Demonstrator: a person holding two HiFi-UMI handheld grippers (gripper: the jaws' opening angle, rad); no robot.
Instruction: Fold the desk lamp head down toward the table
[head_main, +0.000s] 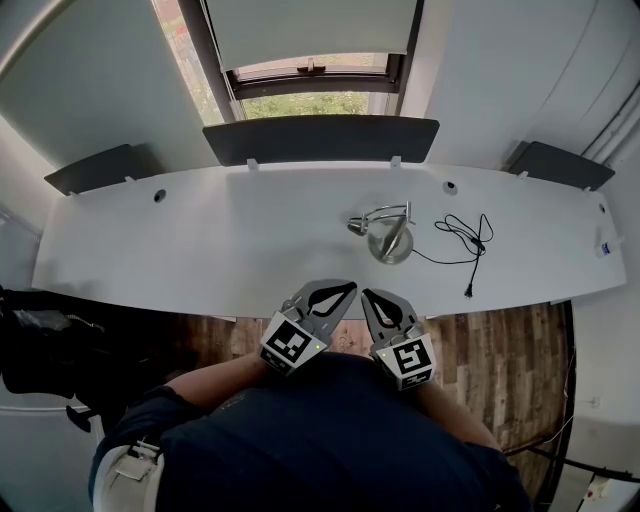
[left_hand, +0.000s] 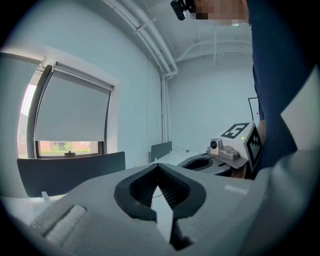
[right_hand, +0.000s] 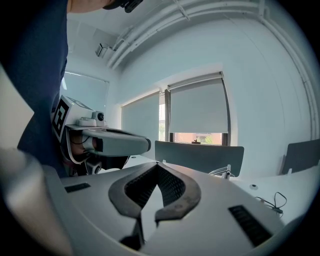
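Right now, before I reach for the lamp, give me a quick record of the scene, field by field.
desk lamp: standing on the white desk, right of centre, untouched
lamp cord: black, lying loose on the desk to the right of the lamp
left tool: shut, empty, held close to the body, well short of the lamp
right tool: shut, empty, beside the left one
fold: not yet started

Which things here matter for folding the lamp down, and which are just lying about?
For the job: desk lamp; left gripper and right gripper, both shut and empty.

Just there: black cable beside the lamp; dark divider panels behind it; window blind.
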